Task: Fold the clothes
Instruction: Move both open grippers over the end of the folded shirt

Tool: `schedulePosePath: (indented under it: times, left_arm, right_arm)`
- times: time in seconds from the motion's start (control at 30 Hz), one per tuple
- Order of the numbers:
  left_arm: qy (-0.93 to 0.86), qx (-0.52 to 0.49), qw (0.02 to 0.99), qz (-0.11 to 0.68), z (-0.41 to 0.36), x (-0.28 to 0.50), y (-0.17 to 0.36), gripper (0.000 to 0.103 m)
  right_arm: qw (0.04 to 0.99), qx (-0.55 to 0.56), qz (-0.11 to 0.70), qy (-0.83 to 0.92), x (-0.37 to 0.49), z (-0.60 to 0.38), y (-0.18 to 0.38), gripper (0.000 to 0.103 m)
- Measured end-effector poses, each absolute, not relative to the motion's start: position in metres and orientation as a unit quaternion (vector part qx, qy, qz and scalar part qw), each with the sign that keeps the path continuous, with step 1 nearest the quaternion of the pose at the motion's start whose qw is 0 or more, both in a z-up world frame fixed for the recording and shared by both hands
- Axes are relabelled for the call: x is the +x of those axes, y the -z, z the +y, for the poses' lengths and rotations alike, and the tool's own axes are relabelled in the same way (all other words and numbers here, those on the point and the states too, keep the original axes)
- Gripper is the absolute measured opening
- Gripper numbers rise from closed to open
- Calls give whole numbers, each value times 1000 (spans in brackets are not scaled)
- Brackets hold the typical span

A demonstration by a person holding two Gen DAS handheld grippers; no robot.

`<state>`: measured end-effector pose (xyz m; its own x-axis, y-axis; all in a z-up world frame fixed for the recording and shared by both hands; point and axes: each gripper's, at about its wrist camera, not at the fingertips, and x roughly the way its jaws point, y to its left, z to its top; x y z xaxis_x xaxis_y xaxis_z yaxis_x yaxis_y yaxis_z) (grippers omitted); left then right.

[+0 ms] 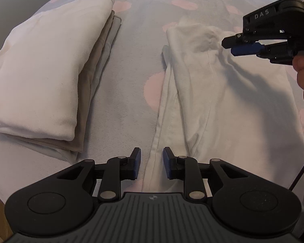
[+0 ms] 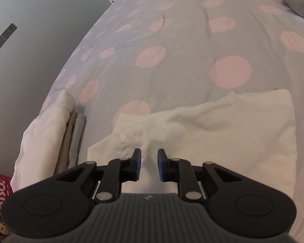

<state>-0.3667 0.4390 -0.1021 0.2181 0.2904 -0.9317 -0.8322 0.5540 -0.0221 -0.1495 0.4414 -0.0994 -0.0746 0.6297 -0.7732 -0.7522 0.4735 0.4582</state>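
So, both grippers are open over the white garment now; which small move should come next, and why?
Probably lower the left gripper and close its fingers on the near edge of the flat white cotton garment. The open right gripper hovers at the far bunched end, nothing is gripped yet, and the folded cream stack lies apart on the dotted grey bedspread.

— Bedspread (image 2: 184,46)? Grey, big pink dots.
— Garment (image 1: 223,101)? Plain white.
— Stack (image 1: 36,81)? White on top, beige and grey beneath.
— Grippers? Black, blue pads (image 1: 137,160).
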Motion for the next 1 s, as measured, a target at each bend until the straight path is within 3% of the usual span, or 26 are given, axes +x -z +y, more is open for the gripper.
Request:
schedulePosePath:
  times: [0.27, 0.33, 0.43, 0.5, 0.67, 0.8, 0.93, 1.0]
  left_arm:
    - [-409, -297, 734, 455, 449, -381, 87, 22]
    - [-409, -316, 735, 438, 453, -387, 82, 24]
    - [-393, -343, 743, 419, 454, -390, 76, 32]
    - [-375, -354, 752, 410, 453, -391, 73, 46]
    - [-347, -341, 772, 408, 441, -390, 68, 55]
    - [-337, -318, 786, 409, 432, -387, 72, 54]
    - [-345, -330, 784, 396, 431, -395, 77, 45]
    - [-346, -361, 784, 368, 438, -400, 79, 34]
  right_arm:
    - [676, -65, 540, -498, -145, 423, 90, 29]
    - [681, -75, 531, -500, -149, 415, 85, 36]
    - [696, -92, 505, -502, -156, 399, 77, 39]
    - [696, -96, 503, -504, -156, 389, 73, 43]
    - [693, -101, 521, -487, -150, 356, 70, 52]
    - [698, -111, 525, -473, -148, 330, 68, 52]
    - [705, -129, 517, -469, -149, 305, 68, 52]
    - [703, -137, 517, -468, -151, 294, 72, 52]
